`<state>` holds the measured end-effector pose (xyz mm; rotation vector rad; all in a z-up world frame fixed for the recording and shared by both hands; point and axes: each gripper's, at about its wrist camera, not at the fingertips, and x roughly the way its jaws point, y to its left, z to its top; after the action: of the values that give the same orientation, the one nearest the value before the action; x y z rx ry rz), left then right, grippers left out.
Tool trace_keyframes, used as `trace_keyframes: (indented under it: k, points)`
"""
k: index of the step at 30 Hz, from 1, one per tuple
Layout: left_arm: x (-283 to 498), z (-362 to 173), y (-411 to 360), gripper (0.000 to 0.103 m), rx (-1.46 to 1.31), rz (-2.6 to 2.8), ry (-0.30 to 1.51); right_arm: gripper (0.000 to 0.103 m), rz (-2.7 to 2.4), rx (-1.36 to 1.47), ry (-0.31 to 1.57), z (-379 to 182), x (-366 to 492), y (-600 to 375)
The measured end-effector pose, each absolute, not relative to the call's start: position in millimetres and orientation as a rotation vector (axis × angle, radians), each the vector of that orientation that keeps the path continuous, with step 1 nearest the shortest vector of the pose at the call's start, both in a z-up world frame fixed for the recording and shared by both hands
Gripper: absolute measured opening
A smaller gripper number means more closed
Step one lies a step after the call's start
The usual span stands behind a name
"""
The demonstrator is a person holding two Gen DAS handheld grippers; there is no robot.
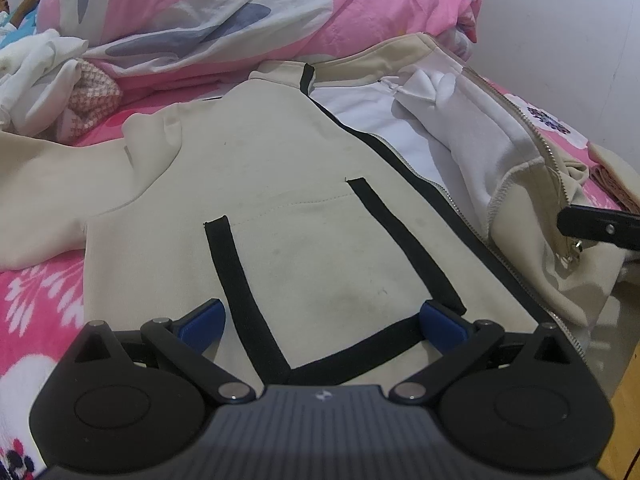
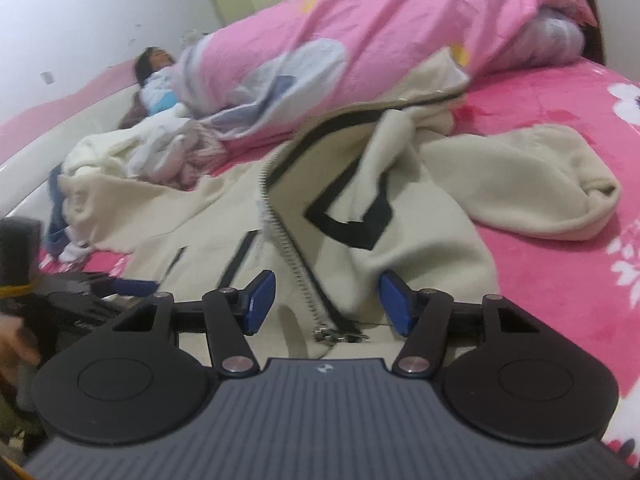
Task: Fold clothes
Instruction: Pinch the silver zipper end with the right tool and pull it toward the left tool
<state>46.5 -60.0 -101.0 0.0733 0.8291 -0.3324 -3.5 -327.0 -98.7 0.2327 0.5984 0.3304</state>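
Jacket (image 1: 280,208): cream, zip open, spread on the bed (image 1: 36,300), hem toward both tools, collar far.
Left tool (image 1: 322,316): wide open, empty, over the hem of the flat panel.
Right tool (image 2: 327,300): wide open, empty, at the zip's bottom; bunched panel ahead.
Room: quilt (image 1: 240,12) crowds the collar; bed edge near.

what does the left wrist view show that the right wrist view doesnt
Only the left wrist view shows the jacket's white lining where one front panel lies flipped open, and the black-trimmed pocket on the flat panel. Only the right wrist view shows a person lying at the far side of the bed, and the zipper's metal pull between the open right gripper fingers. Both show the cream jacket, the pink quilt and the pink floral bedsheet; the left gripper is open too.
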Motion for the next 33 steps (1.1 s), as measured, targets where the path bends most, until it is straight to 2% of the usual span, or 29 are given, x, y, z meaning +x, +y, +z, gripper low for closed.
trace_keyframes:
  k: [2, 5, 7, 12, 24, 33]
  points:
    - [46.5, -101.4, -60.9, 0.103, 0.075, -0.33, 0.828, 0.053, 0.328, 0.212, 0.603, -98.7, -4.6, -323.8]
    - [46.0, -101.6, -62.2, 0.103, 0.077, -0.325, 0.826, 0.043, 0.323, 0.18, 0.609, -98.7, -6.4, -319.1]
    - [46.3, -101.4, -62.0, 0.103, 0.076, -0.325, 0.827, 0.025, 0.321, 0.159, 0.614, -98.7, -7.5, -316.0]
    - [46.6, -100.9, -60.5, 0.103, 0.069, -0.331, 0.83, 0.009, 0.317, 0.109, 0.62, -97.3, -11.9, -308.2]
    - [49.0, -98.9, -50.9, 0.103, 0.018, -0.354, 0.841, 0.007, 0.416, 0.039, 0.567, -72.1, -42.5, -263.4]
    - [48.8, -90.5, -28.0, 0.103, -0.161, -0.395, 0.864, 0.007, 0.45, -0.063, 0.562, -65.5, -49.7, -242.0]
